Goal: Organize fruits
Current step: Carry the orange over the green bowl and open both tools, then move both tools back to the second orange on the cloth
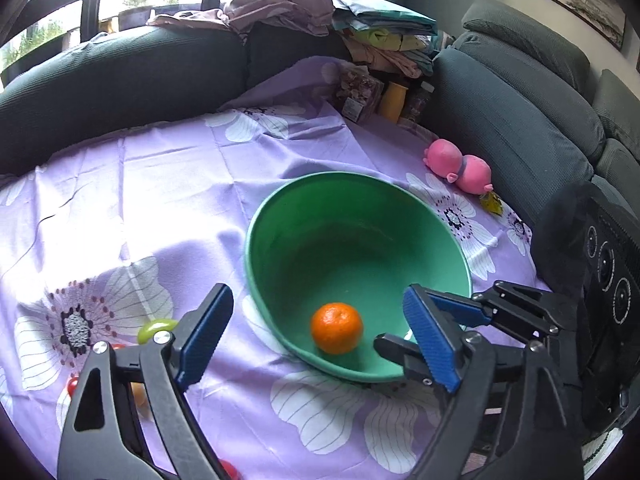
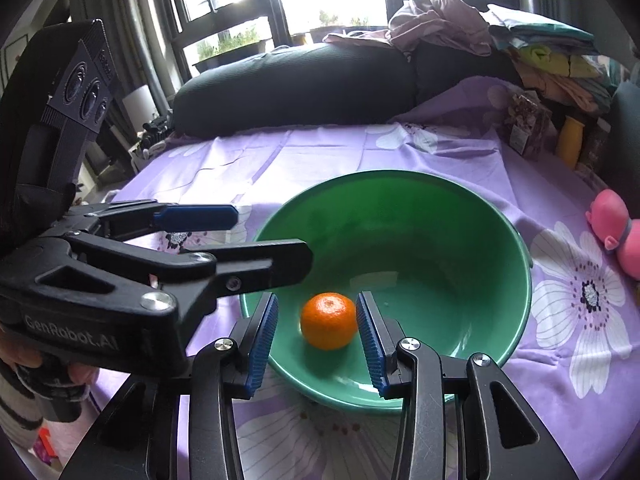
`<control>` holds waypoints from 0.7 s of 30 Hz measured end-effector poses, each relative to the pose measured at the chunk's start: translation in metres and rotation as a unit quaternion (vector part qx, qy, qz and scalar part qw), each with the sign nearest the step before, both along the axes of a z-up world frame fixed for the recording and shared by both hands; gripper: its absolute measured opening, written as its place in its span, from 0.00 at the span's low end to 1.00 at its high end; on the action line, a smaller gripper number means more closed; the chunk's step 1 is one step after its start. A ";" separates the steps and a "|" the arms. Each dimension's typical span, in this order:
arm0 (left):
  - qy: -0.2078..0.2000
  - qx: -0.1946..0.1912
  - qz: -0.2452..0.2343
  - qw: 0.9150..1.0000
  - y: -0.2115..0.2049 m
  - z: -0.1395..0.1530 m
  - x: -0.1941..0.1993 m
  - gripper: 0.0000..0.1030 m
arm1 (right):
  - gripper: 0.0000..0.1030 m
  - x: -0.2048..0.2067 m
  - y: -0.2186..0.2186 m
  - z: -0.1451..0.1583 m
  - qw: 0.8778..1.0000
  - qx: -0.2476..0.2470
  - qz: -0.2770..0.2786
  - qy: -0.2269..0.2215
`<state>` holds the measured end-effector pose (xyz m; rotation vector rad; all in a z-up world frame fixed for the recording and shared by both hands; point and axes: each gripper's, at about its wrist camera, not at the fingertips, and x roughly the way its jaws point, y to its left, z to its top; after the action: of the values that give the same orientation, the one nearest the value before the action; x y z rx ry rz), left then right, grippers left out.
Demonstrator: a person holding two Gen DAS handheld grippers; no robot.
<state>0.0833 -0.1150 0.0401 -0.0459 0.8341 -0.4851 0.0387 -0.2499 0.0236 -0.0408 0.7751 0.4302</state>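
Right wrist view: right claw jaws spread just wider than mandarin, not gripping, fruit lying inside green bowl. Left claw wide open, empty. Mandarin light, round, soft-skinned, likely rolls; pinch gently across widest middle.

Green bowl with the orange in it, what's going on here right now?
A person holds a hand-held gripper in each hand over a table with a purple floral cloth. One orange sits in the green bowl. The right hand-held gripper is open, its blue pads either side of the orange and apart from it. The left hand-held gripper is open and empty beside the bowl. A few more small fruits lie on the cloth to the bowl's left, partly hidden.
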 end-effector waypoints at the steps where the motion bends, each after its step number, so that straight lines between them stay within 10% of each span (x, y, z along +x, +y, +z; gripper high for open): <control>1: -0.005 0.005 0.009 1.000 0.005 0.002 -0.003 0.86 | 0.40 -0.002 0.002 0.002 1.000 -0.008 -0.002 -0.006; 21: 0.014 0.014 0.125 0.992 0.113 -0.012 -0.068 0.91 | 0.51 -0.044 0.057 0.031 0.995 -0.055 0.053 -0.058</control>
<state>0.0158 -0.0022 0.0282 -0.1298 0.8490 -0.2374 -0.0052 -0.1930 0.0543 -0.2083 0.6843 0.4810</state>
